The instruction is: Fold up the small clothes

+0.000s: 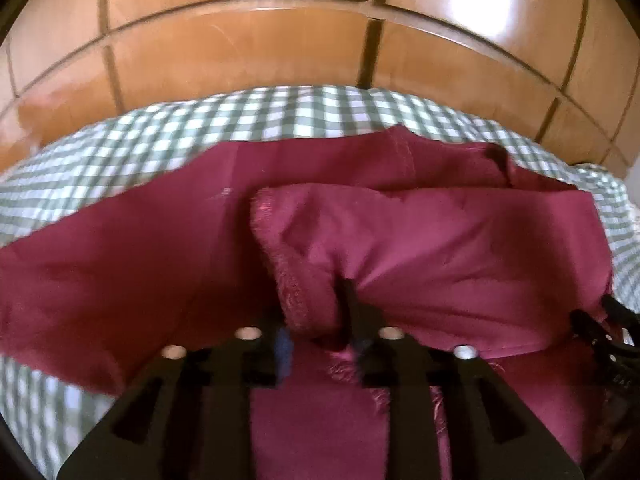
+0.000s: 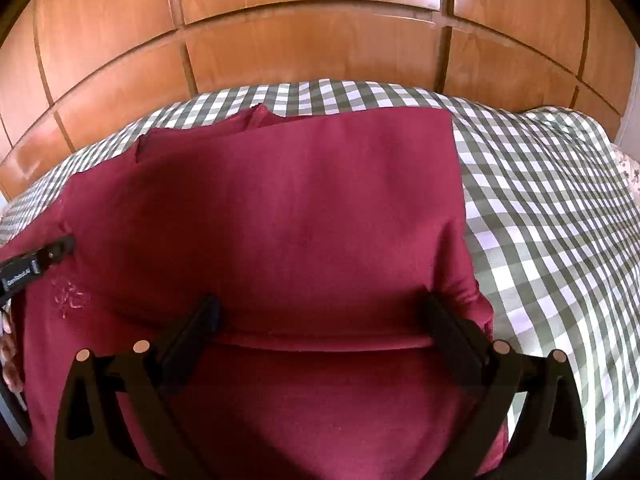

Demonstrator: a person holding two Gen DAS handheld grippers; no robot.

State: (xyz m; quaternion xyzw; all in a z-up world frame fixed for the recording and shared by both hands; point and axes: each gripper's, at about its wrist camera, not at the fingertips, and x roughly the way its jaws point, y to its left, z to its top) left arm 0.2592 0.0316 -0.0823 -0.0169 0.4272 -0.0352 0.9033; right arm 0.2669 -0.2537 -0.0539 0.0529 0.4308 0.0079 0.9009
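A maroon garment (image 1: 460, 240) lies on the checked bedcover, with one part doubled over the rest. My left gripper (image 1: 314, 300) has its jaws partly apart, and a rolled, frayed hem of the garment (image 1: 300, 300) sits loosely between its fingers. In the right wrist view the same garment (image 2: 300, 208) spreads flat, its folded edge running across near the fingertips. My right gripper (image 2: 322, 310) stands wide open just over that fold, holding nothing. The left gripper's tip (image 2: 60, 246) shows at that view's left edge. The right gripper (image 1: 608, 316) shows at the left wrist view's right edge.
The green-and-white checked bedcover (image 2: 540, 220) stretches out to the right of the garment and behind it (image 1: 180, 132). Wooden wardrobe doors (image 2: 320, 52) rise just beyond the bed's far side. Flowered fabric (image 2: 628, 168) peeks in at the far right.
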